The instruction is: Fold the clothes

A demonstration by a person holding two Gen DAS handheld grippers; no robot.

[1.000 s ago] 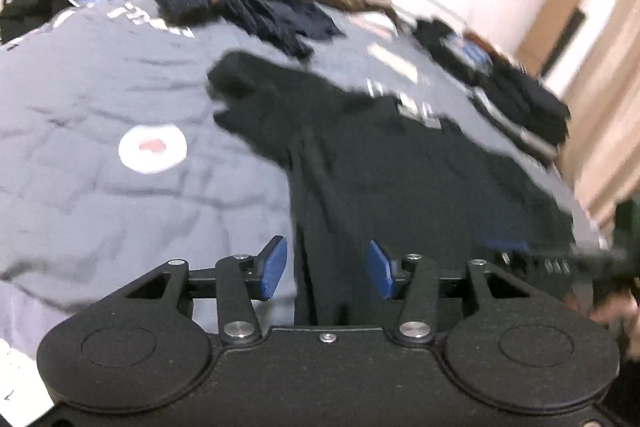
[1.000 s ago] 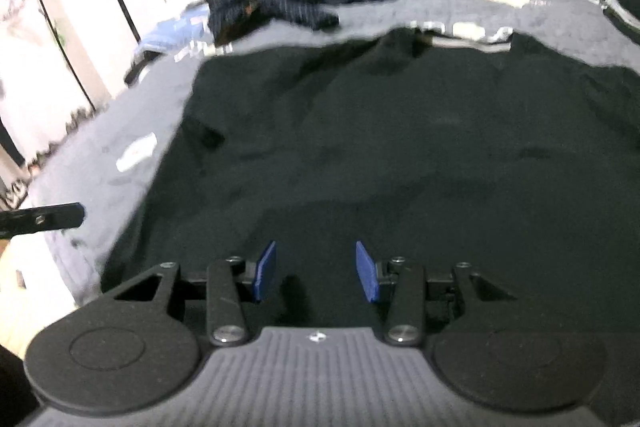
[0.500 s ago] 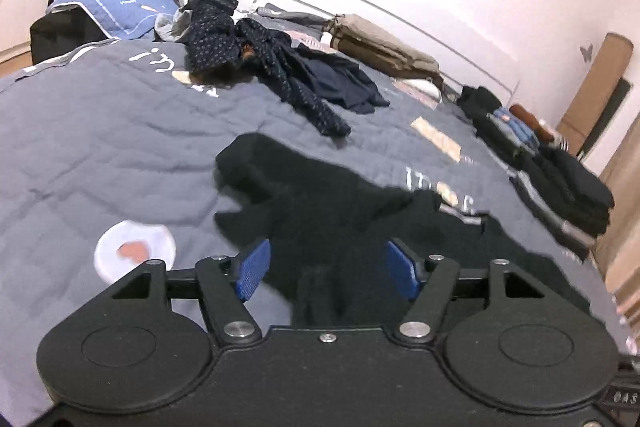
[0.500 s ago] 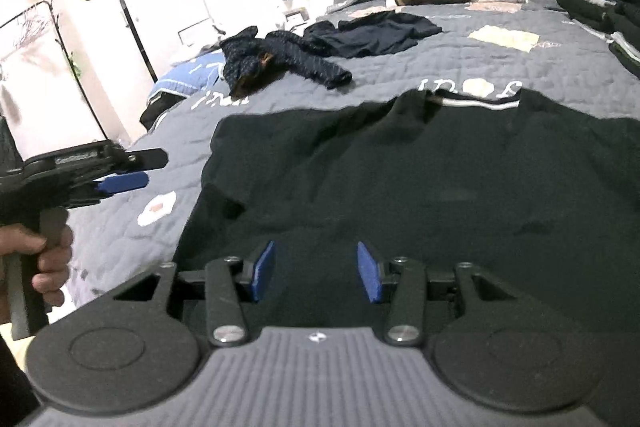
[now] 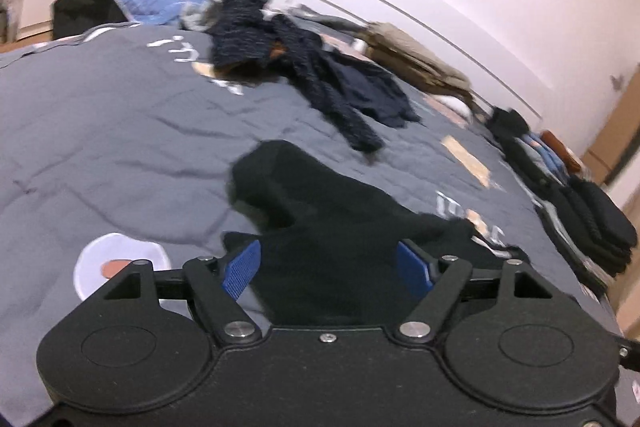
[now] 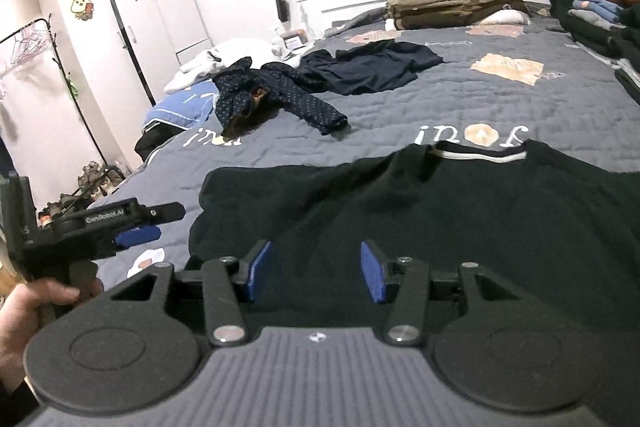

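Blue ribbed pads line both pairs of tongs: the right tongs gape empty just above the hem of a black knit T-shirt with a white-striped collar, spread flat on the grey quilted bed cover; the left tongs stand wide apart over its sleeve, gripping nothing. A hand holds the left tool, lettered "GenRobot.AI". White stitched script on the cover reads roughly "inof". Farther back lie a crumpled navy dotted garment and folded khaki clothes
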